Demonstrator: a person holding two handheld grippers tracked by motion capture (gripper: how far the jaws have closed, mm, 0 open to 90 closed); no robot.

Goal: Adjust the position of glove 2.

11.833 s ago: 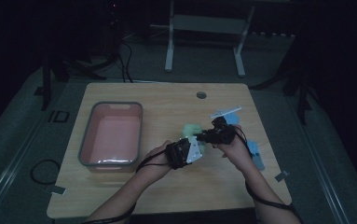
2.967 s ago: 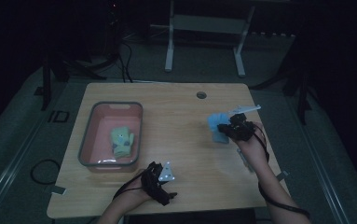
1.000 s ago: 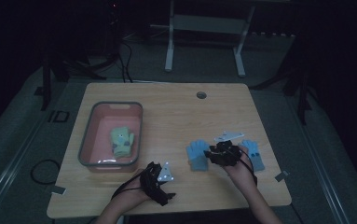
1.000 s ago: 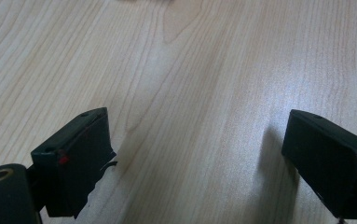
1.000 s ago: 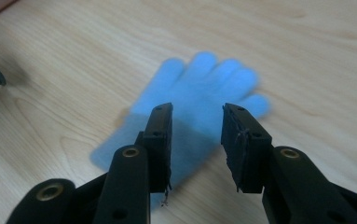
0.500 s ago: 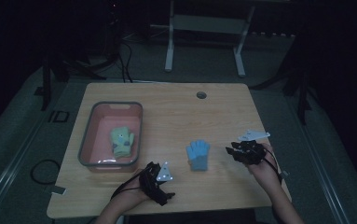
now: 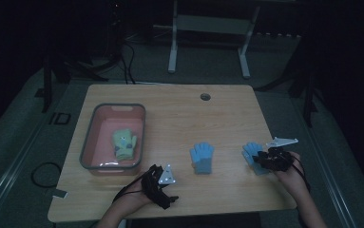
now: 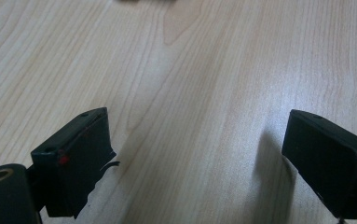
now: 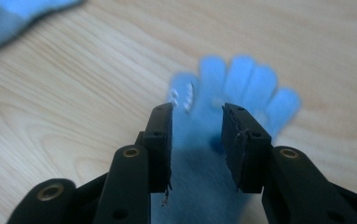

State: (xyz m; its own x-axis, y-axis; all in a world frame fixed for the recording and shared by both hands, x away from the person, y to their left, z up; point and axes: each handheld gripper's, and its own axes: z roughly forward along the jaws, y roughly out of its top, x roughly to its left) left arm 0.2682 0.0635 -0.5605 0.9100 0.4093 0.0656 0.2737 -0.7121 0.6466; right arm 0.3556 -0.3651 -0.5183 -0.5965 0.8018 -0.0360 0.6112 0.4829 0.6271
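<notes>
— Gloves, three of them now. Where does each one lie?

— One pale blue knitted glove (image 7: 202, 157) lies flat near the middle of the wooden table (image 7: 179, 114), a little toward the near edge. A second pale blue knitted glove (image 7: 253, 153) lies by the right edge, and the right gripper (image 7: 264, 160) sits over its cuff end. The yellow-green knitted glove (image 7: 124, 143) is inside the pink plastic tub with the grey rim (image 7: 88, 140), which stands by the left edge.

— What has changed since a second ago?

— Back then the right gripper was just beside the middle glove. It has since swung out toward the right edge and now hangs over the second blue glove. The middle glove lies free where it was left. The tub and the glove in it have not shifted.

— And the right jaws?

— In the right gripper view they stand partly apart, one on each side of the glove's palm (image 9: 227, 93), with its fingers spread beyond the tips. I see a gap between the pads and the fabric, so nothing is clamped.

— The left gripper?

— The left gripper (image 7: 163, 190) has stayed near the table's near edge, below the tub. In the left gripper view its jaws stand wide apart over bare wood, with nothing between them.
</notes>
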